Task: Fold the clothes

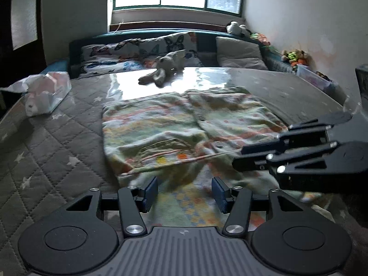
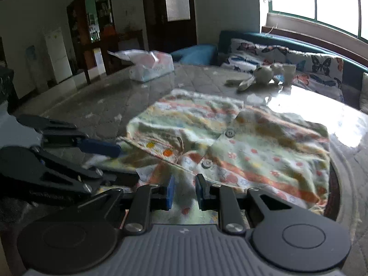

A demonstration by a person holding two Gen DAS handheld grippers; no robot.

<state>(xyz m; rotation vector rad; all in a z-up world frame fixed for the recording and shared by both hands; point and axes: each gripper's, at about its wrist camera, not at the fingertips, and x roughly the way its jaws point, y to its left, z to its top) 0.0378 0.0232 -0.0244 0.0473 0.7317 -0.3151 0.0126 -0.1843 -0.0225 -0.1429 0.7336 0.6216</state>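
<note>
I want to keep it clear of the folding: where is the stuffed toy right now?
The stuffed toy lies at the far end of the bed, just beyond the patterned shirt and in front of the butterfly pillows, in both views.

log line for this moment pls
phase: pre-grasp | left gripper: open above near hem | right gripper: open, empty | patterned shirt: spread on quilted bed, partly folded | plush toy: beyond shirt
</note>
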